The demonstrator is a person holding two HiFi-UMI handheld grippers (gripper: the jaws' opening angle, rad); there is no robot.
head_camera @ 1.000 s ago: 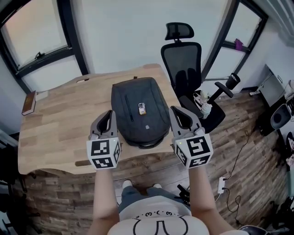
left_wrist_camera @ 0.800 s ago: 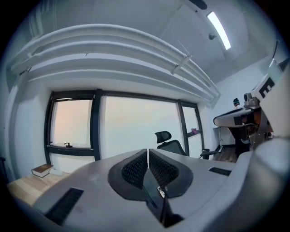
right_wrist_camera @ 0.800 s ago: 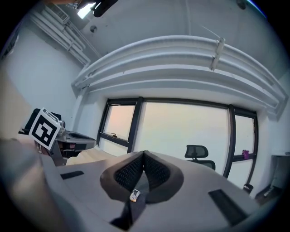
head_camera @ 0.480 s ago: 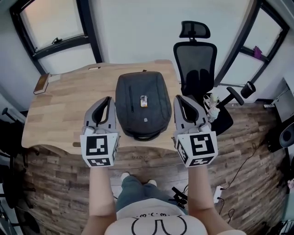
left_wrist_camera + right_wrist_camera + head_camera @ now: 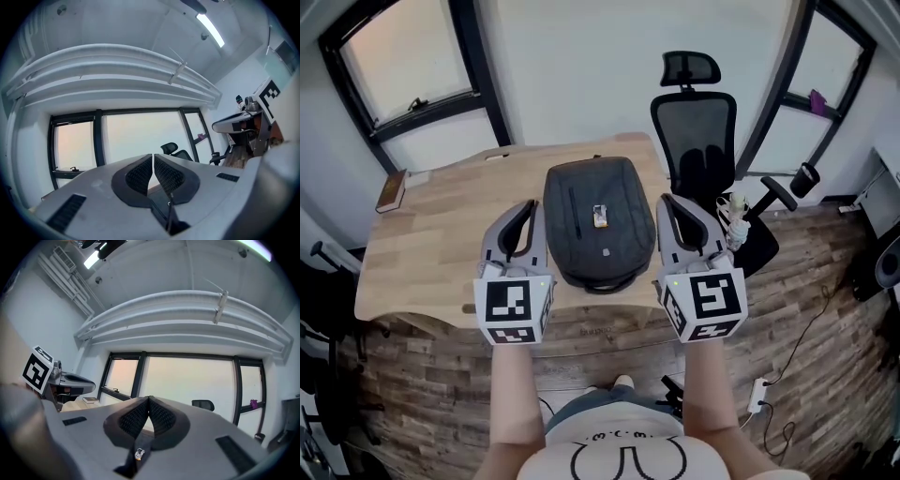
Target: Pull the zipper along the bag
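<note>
A dark grey backpack lies flat on the wooden table, its carry handle toward me. A small light tag sits on its top, beside a straight zipper line. My left gripper hovers just left of the bag, and my right gripper just right of it; neither touches it. Both point level, away from me. The left gripper is shut with nothing between its pads. The right gripper is shut and empty too. The bag is hidden in both gripper views.
A black office chair stands at the table's far right corner. A book lies at the table's far left. Dark-framed windows line the wall behind. Cables and a power strip lie on the wooden floor at right.
Both grippers have lifted a little toward the camera and stay either side of the backpack. The left one has rolled slightly. The jaws remain shut; the bag has not moved.
</note>
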